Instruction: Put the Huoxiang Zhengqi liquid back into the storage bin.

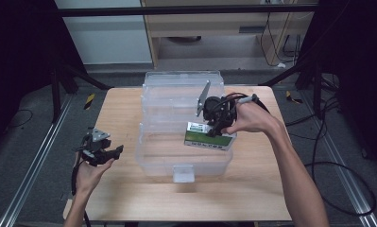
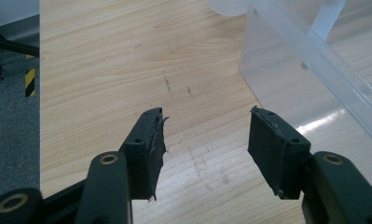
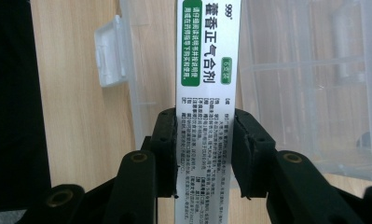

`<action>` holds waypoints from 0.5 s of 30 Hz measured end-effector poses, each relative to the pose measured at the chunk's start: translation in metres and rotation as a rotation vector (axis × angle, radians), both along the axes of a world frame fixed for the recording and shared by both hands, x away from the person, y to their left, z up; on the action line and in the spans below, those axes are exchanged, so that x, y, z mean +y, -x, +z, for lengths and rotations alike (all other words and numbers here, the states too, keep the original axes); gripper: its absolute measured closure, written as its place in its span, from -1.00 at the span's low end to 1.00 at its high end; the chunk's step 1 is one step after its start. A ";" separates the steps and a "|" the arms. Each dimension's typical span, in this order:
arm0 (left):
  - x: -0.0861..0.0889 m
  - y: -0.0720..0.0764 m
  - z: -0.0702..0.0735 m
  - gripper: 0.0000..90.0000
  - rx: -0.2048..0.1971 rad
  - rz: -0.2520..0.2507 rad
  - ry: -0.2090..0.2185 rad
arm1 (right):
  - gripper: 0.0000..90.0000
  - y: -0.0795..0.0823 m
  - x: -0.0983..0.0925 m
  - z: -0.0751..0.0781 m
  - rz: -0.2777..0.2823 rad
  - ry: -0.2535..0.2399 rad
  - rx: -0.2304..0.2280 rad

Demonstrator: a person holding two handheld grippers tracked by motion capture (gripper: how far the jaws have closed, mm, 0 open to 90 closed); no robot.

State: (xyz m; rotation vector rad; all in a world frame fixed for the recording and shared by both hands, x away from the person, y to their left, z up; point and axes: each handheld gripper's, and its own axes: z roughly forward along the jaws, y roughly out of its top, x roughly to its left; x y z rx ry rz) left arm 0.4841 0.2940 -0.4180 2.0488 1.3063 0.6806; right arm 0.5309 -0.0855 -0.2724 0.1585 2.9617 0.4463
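We see the medicine box (image 1: 209,136), white and green, above the front right part of the clear plastic bin (image 1: 176,165). The right claw (image 3: 204,144) is clamped on its two narrow sides. Left of the bin, the left claw (image 2: 204,144) stands apart and empty over bare counter (image 1: 124,142), near the bin's corner. Open counter surrounds the bin on its left, front and right.

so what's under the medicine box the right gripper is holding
The clear plastic bin lies beneath the medicine box clamped in the right gripper. The box hides the bin floor directly below it.
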 end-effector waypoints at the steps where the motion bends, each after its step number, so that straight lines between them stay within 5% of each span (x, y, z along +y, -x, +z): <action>1: 0.000 0.000 0.000 -0.01 -0.001 0.000 0.000 | 0.43 0.000 0.001 -0.002 0.010 0.007 -0.003; 15: -0.001 0.000 -0.001 -0.01 0.003 -0.002 -0.003 | 0.43 -0.003 0.003 -0.021 0.032 0.057 0.020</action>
